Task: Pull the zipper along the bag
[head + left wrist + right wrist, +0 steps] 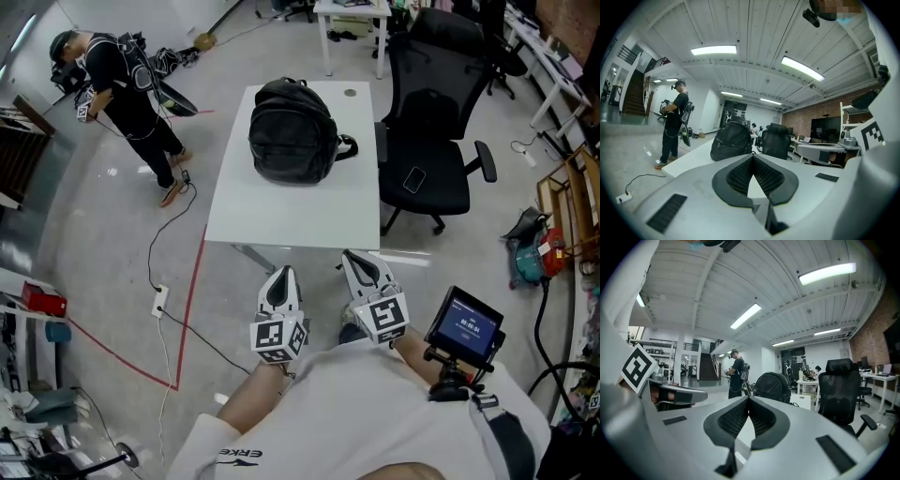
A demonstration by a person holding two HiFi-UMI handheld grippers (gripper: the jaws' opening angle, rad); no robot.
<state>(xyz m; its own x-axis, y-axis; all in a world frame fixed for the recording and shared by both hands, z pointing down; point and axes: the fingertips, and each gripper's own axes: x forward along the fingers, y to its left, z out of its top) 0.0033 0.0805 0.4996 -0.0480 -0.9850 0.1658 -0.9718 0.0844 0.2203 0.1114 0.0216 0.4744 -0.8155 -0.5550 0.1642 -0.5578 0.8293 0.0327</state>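
If the zipper, not made out from here, is pulled while nothing steadies it, the bag (pixel 292 131) could be dragged across the table (pixel 281 220). The bag is set towards the far edge, well beyond the left gripper (pixel 281 274) and right gripper (pixel 354 259), both closed on nothing by the near edge.

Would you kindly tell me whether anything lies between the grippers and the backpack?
Nothing visible does: only bare white table separates the left gripper and right gripper from the backpack at its far end.
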